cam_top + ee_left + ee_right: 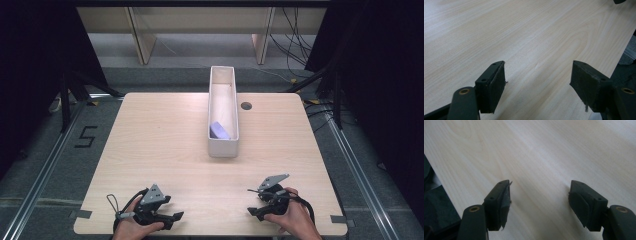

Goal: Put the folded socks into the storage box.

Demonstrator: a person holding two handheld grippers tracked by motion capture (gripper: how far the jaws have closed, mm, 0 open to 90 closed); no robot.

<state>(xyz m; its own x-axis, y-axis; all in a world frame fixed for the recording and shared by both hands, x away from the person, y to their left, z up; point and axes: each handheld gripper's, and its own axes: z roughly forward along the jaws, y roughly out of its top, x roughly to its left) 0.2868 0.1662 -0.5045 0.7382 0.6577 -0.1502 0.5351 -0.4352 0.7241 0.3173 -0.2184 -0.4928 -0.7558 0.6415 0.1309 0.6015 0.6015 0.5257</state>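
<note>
Both grippers, left (172, 218) and right (252, 210), rest empty-jawed and spread at the counter (165, 145) edge; a pale block (219, 131) already lies in the bin (223, 147).

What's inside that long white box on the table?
In the white box, one small pale purple-blue object lies at the near end. The rest of the visible floor looks bare. The near wall hides the strip of floor right behind it, so anything there can't be seen.

Light wooden table (165, 150) on a grey floor (45, 165)

Black curtains (35, 60) flank the table; beyond it stand pale wooden legs (142, 42) and loose cables (295, 45).
</note>
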